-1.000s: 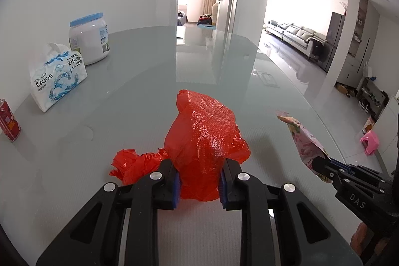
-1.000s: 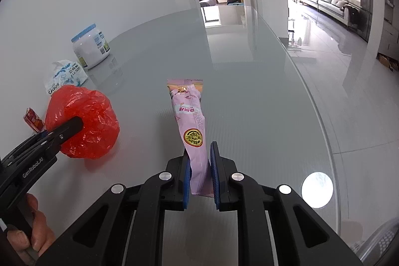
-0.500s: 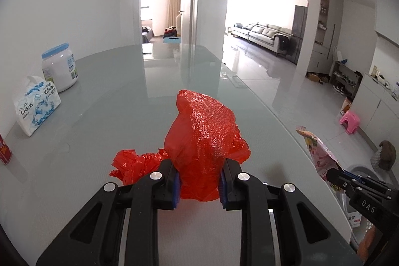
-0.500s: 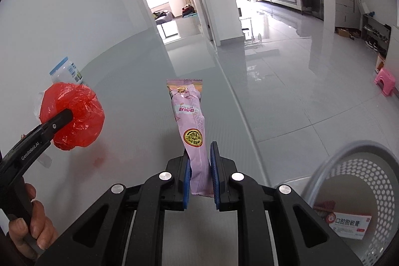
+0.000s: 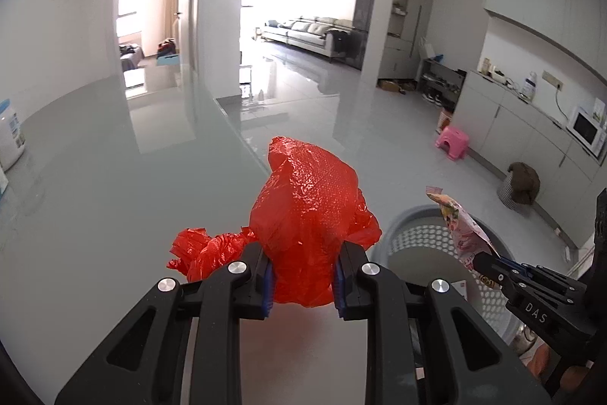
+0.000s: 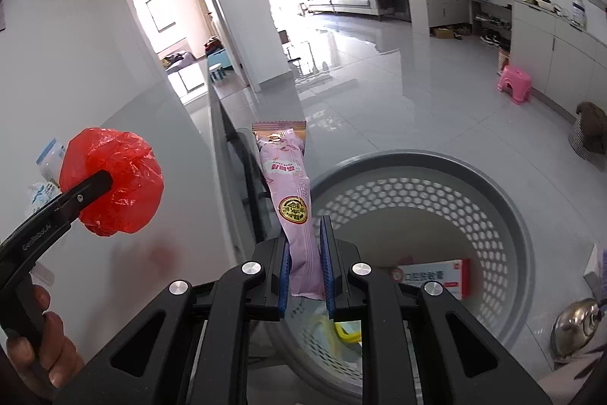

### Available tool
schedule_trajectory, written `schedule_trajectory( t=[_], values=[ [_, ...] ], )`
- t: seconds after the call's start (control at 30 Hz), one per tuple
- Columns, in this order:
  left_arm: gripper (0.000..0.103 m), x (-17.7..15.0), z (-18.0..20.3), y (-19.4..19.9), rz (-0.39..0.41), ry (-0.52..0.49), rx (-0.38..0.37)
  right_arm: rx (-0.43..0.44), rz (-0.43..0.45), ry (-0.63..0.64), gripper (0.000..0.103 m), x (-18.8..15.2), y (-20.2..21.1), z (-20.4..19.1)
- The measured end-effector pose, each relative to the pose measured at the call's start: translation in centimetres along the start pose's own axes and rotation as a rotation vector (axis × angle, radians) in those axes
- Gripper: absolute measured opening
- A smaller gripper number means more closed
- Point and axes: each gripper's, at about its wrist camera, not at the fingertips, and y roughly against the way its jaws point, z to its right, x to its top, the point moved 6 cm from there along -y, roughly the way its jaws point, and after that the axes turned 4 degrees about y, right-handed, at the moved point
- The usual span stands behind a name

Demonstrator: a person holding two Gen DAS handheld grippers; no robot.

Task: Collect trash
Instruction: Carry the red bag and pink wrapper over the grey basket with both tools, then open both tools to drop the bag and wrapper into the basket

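My left gripper (image 5: 302, 281) is shut on a crumpled red plastic bag (image 5: 309, 222) and holds it above the glass table's right edge (image 5: 242, 143). The bag also shows at the left of the right wrist view (image 6: 114, 181). My right gripper (image 6: 305, 262) is shut on a pink snack wrapper (image 6: 290, 192) and holds it upright over the rim of a grey perforated waste basket (image 6: 504, 215). The basket (image 5: 413, 234) stands on the floor beside the table and holds a red and white box (image 6: 436, 278) and a yellow item (image 6: 347, 333).
A white jar with a blue lid (image 5: 9, 135) stands at the far left of the table. On the floor to the right are a pink stool (image 6: 515, 82), a striped basket with a brown thing on it (image 5: 519, 186) and a metal pot lid (image 6: 576, 323).
Both grippers have swung right with their loads, away from the table's middle. The waste basket has come into full view under the right gripper and beside the left one.
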Motion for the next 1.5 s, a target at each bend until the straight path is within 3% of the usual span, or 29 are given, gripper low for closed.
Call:
schedule_trajectory(
  t=[0.23,0.57,0.7,0.8,0.87,0.93,1.5],
  values=[
    [0.024,-1.3,8.0,-2.2,-0.062,-0.097,-0.117,-0.062,-0.017,-0.097,0.014,-2.4,1.7,6.0],
    [0.024,-3.2,13.5,-5.8,-0.151,-0.170,-0.176,-0.087,-0.047,-0.143,0.015,-3.9,1.8,9.3],
    [0.026,-3.6,14.4,-7.1,-0.179,-0.177,-0.172,-0.083,-0.059,-0.141,0.015,-4.0,1.3,9.8],
    [0.028,-3.6,14.3,-7.3,-0.186,-0.180,-0.167,-0.081,-0.054,-0.147,0.026,-3.7,1.0,10.2],
    [0.041,-3.6,14.0,-7.4,-0.193,-0.186,-0.162,-0.083,-0.039,-0.148,0.044,-3.6,1.3,10.4],
    [0.057,-3.7,14.3,-7.7,-0.199,-0.184,-0.155,-0.085,-0.023,-0.149,0.047,-3.5,1.6,10.5],
    [0.070,-3.6,13.2,-6.9,-0.188,-0.164,-0.141,-0.074,-0.021,-0.157,0.052,-3.4,2.1,10.1]
  ],
)
